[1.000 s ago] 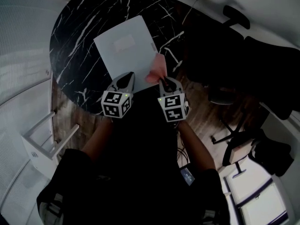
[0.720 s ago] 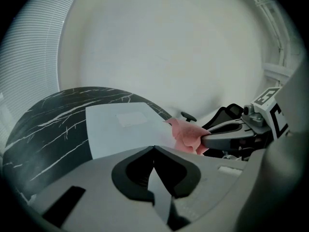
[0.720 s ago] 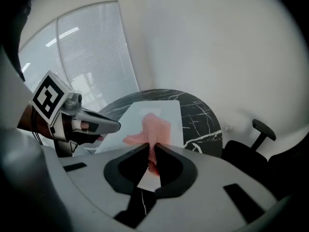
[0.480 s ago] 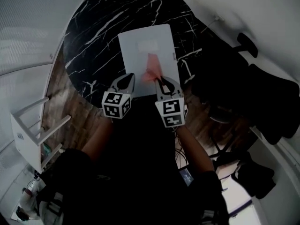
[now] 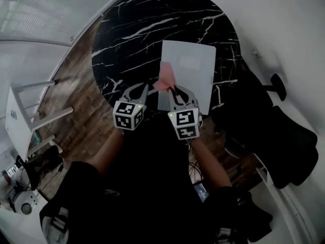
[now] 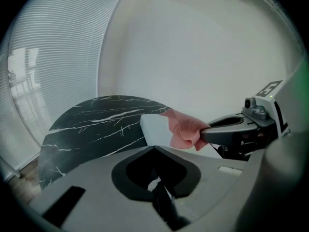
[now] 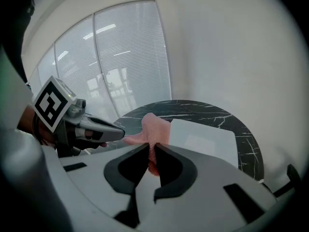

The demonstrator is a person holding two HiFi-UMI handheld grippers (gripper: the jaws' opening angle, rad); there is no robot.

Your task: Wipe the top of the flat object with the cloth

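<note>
A white flat panel [image 5: 195,70] lies on a round black marble table [image 5: 137,34]. My right gripper [image 5: 172,89] is shut on a pink cloth [image 5: 166,77], which hangs over the panel's near left edge. In the right gripper view the cloth [image 7: 153,127] rises from between the shut jaws [image 7: 152,146], with the panel [image 7: 207,139] just beyond. My left gripper [image 5: 140,87] hovers beside it over the table's near rim, shut and holding nothing. The left gripper view shows its jaws [image 6: 153,148] closed, and the cloth [image 6: 182,129] to their right in the other gripper.
A black office chair [image 5: 284,136] stands to the right of the table. A white rack [image 5: 25,116] sits on the wood floor at the left. Blinds cover the windows [image 7: 120,57] behind the table.
The right gripper has carried the cloth leftward along the panel's near part, from its right edge to its left edge. The left gripper has stayed beside it, and the head view has swung.
</note>
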